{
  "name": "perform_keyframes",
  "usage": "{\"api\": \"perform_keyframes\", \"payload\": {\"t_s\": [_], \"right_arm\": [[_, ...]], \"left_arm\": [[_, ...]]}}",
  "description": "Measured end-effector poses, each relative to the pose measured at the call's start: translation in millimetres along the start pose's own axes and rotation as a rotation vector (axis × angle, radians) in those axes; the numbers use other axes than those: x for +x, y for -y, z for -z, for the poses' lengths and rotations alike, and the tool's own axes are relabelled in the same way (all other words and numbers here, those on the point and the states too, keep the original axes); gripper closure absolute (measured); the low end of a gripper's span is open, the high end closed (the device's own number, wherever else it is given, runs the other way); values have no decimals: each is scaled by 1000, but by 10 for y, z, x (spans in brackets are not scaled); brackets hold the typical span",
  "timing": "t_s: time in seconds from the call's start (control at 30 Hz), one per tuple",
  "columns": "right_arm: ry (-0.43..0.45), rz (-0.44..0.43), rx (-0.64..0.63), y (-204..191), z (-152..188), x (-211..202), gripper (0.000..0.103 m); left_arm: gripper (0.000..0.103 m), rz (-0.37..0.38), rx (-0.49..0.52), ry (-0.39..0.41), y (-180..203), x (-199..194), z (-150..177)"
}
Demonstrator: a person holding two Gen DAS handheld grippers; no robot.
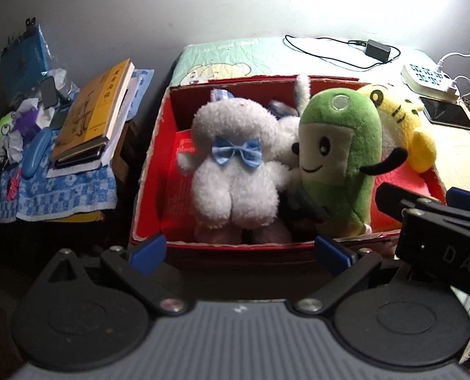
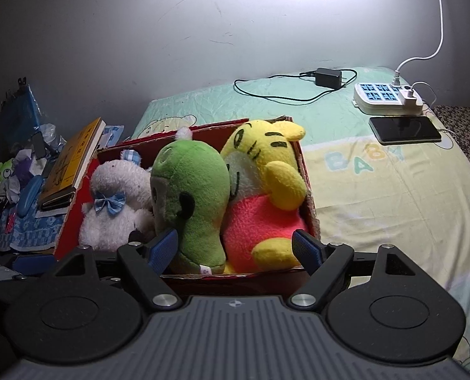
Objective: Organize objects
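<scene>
A red cardboard box (image 1: 152, 145) stands on the bed (image 2: 377, 190), on a pale sheet with cartoon prints. Inside it three plush toys stand upright, pressed side by side: a white fluffy plush with a blue checked bow (image 1: 235, 171) on the left, a green soft toy with a smiling face (image 1: 339, 155) in the middle, and a yellow and pink plush tiger (image 2: 266, 183) on the right. The left gripper (image 1: 239, 250) and the right gripper (image 2: 236, 248) both hover at the near wall of the box, their jaws wide and holding nothing. Near the wall lie a white power strip (image 2: 387, 98) and a black phone (image 2: 404, 128).
</scene>
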State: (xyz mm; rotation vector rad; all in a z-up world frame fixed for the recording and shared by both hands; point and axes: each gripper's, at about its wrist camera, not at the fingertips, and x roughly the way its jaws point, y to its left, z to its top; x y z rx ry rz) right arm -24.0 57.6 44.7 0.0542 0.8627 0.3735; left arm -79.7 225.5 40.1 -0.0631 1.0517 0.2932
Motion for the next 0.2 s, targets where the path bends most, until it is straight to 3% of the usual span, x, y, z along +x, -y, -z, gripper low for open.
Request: {"api": "perform_keyframes", "payload": {"t_s": [0.2], "right_arm": [[8, -4, 8, 33, -42, 47, 22]], "left_arm": [[5, -25, -3, 34, 16, 0, -49]]}}
